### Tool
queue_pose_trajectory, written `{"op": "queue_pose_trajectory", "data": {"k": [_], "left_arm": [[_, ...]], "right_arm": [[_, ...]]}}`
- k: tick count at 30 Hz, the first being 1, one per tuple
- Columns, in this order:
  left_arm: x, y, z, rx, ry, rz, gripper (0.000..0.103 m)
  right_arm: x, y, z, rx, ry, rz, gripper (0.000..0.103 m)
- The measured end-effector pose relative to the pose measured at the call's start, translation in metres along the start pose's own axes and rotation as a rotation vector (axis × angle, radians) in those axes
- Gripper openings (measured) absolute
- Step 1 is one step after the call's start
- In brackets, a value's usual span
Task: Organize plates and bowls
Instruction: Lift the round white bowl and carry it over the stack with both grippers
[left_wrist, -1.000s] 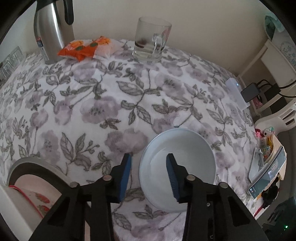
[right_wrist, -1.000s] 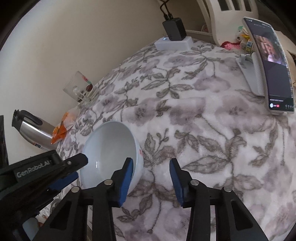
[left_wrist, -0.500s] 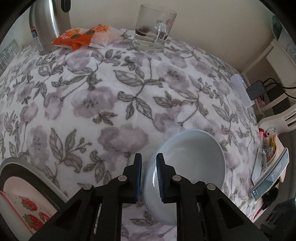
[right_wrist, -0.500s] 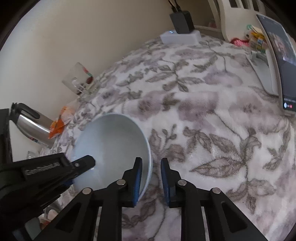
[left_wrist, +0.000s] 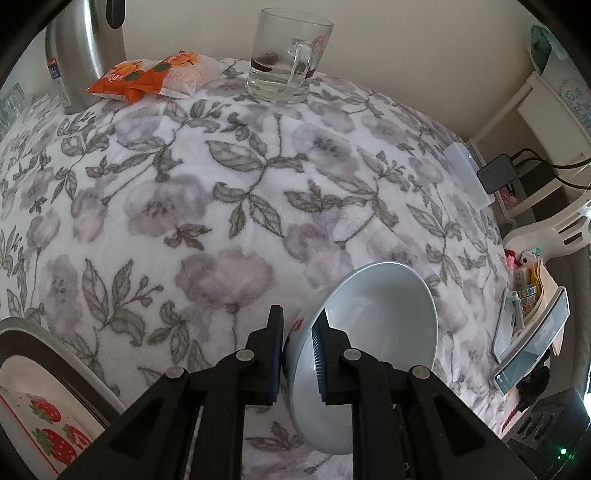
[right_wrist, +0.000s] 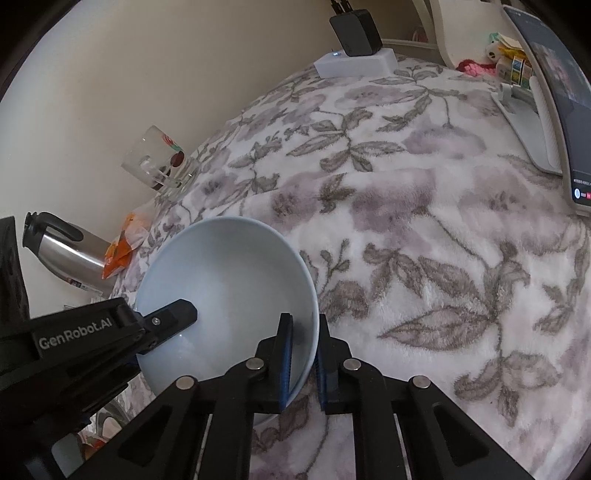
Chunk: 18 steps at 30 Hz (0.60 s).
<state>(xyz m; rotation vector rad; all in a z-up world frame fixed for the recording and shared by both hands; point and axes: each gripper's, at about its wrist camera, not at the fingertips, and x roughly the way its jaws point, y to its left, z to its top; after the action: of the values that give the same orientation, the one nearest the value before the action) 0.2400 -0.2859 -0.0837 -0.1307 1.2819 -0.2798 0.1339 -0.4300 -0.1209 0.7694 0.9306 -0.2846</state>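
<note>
Bowl (left_wrist: 376, 332), pale blue, is pinched at its rim by both grippers at once. Left gripper (left_wrist: 297, 354) has its blue pads clamped on the near left rim, one pad outside against the wall, the other inside; its jaws have just been closing onto that rim. Right gripper (right_wrist: 304, 354) bites the opposite side of the rim in the same way, its jaws also having just closed on it. In the left wrist view the bowl is tilted, its mouth turned toward the right. It sits toward the near edge of the table (left_wrist: 207, 177), which carries a flowered cloth. Along the far edge stand a glass mug (left_wrist: 288, 62), an orange snack packet (left_wrist: 147, 75) and a steel flask (left_wrist: 77, 48). A strawberry-patterned dish (left_wrist: 40, 413) shows at the near left corner, and a phone (right_wrist: 554, 92) leans at the right edge.
</note>
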Motion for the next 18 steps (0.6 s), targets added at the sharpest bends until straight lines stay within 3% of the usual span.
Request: {"op": "queue_pose_trajectory", "data": {"k": [8, 18], "left_arm": [[-0.013, 0.000, -0.007, -0.010, 0.011, -0.038, 0.015], [-0.067, -0.004, -0.012, 0.010, -0.070, -0.107, 0.015]], "right_arm": [[-0.020, 0.002, 0.001, -0.020, -0.003, -0.014, 0.012], [-0.070, 0.022, 0.005, -0.091, -0.078, 0.007, 0.012]]}}
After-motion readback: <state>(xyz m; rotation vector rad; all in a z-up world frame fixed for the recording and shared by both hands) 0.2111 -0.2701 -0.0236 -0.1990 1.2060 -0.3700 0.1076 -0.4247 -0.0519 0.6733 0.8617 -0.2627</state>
